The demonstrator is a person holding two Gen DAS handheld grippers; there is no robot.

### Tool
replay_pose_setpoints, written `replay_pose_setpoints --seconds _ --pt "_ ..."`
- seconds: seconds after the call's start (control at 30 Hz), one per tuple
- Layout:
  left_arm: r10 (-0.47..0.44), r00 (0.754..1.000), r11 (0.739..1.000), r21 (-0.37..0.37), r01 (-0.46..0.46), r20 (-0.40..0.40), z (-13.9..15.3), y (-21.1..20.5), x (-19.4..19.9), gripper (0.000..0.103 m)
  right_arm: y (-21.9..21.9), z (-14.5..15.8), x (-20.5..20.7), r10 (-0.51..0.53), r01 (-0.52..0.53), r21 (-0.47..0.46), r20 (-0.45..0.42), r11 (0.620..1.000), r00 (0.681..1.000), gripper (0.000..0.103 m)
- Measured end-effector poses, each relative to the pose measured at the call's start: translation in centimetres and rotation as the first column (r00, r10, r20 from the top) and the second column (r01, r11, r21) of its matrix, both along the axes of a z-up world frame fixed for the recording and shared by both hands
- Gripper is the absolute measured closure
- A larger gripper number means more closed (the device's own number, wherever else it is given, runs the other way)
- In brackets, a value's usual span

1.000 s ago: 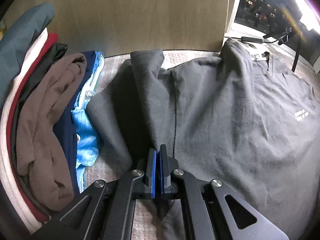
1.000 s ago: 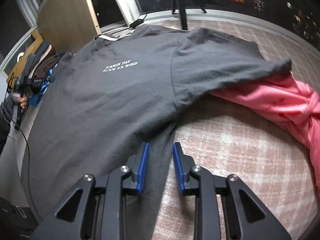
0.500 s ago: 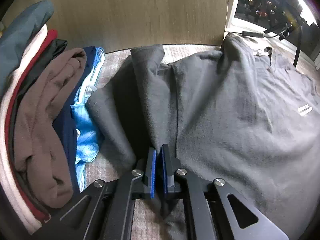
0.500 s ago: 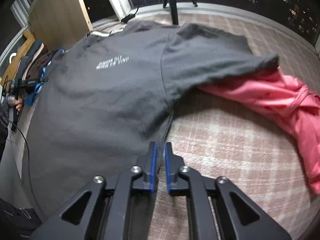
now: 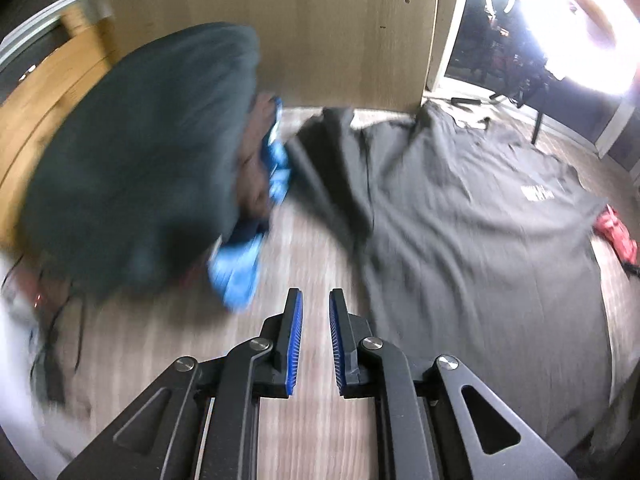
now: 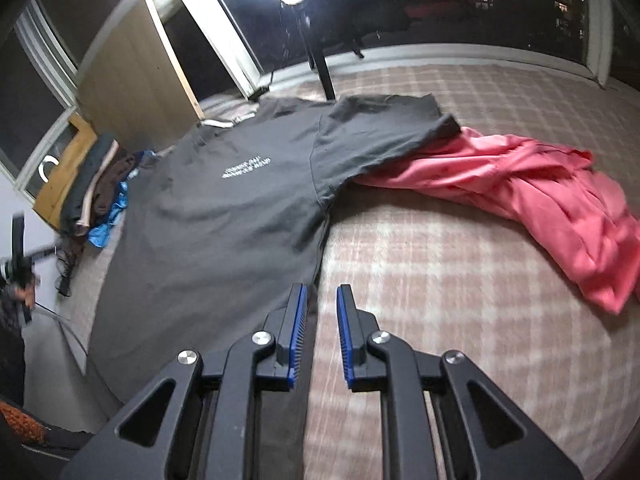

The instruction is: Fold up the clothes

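Note:
A dark grey T-shirt [image 5: 480, 232] [image 6: 224, 216] with small white chest lettering lies spread flat on the checked bedcover [image 6: 440, 280]. One sleeve is rumpled toward the clothes pile in the left wrist view; the other sleeve drapes over a pink garment [image 6: 540, 200]. My left gripper [image 5: 315, 300] is open and empty, raised above bare cover just left of the shirt's side edge. The right gripper [image 6: 321, 294] is open and empty over the shirt's opposite side edge. The left wrist view is motion-blurred.
A stack of folded clothes [image 5: 152, 176] [image 6: 100, 188], dark teal on top with brown and light blue below, sits at the shirt's left. A wooden panel [image 5: 280, 28] stands behind it. Dark windows and a lamp stand [image 6: 316, 56] edge the bed. A person's hand [image 6: 24, 288] shows far left.
Both grippers were shut on the shirt's side edges half a second ago; both have let go, opened and lifted back. The left one swung left off the shirt.

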State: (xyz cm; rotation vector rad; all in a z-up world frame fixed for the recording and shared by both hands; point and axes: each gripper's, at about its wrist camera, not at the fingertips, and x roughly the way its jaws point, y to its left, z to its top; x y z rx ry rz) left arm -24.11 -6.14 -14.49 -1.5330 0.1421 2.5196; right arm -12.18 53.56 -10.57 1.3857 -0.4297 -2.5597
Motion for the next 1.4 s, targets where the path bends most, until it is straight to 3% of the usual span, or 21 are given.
replay_pose_setpoints --seconds 0.2,0.3,0.4,0.47,0.57,0.67,0.97,1.3,1.4 --pt "0.047 0.996 0.999 0.009 -0.047 0.070 0.6 -4.2 11.8 0.087 0.8 1.6 7.1 -0.036 0.036 -0.017 -0.009 0.999 0.999 0.087" --pt "0.029 0.990 0.998 0.051 -0.037 0.139 -1.2 -4.7 16.4 0.087 0.9 1.1 11.8 -0.088 0.088 -0.064 0.006 0.994 0.996 0.087" --pt "-0.021 0.980 0.991 0.131 -0.006 0.200 -3.5 -4.1 19.4 0.087 -0.4 -1.0 16.2 -0.105 0.109 -0.075 0.045 0.991 0.993 0.087" --pt "-0.066 0.975 0.988 0.150 0.035 0.212 -4.6 -3.5 20.7 0.087 -1.9 -2.7 18.7 -0.131 0.135 -0.040 0.084 0.990 0.988 0.087" --pt "-0.135 0.964 0.979 0.179 0.095 0.228 -6.3 -2.6 22.7 0.087 -3.3 -4.4 21.7 -0.159 0.169 -0.060 0.137 0.984 0.978 0.087" --pt "-0.203 0.949 0.966 0.209 0.153 0.242 -8.0 -1.7 24.7 0.087 -4.2 -4.7 24.2 -0.180 0.184 -0.025 0.118 0.983 0.976 0.087" --pt "-0.244 0.939 0.959 0.205 0.196 0.243 -9.3 -1.8 25.3 0.087 -6.1 -6.5 24.7 -0.137 0.125 0.096 0.124 0.987 0.983 0.083" --pt "-0.252 0.929 0.957 0.211 0.198 0.271 -11.3 -2.0 25.3 0.080 -7.9 -7.4 23.4 -0.084 0.050 0.201 0.164 0.978 0.983 0.082" --pt "-0.260 0.926 0.954 0.218 0.204 0.274 -11.6 -1.7 25.0 0.079 -8.0 -7.4 23.1 -0.077 0.032 0.245 0.176 0.969 0.981 0.092"
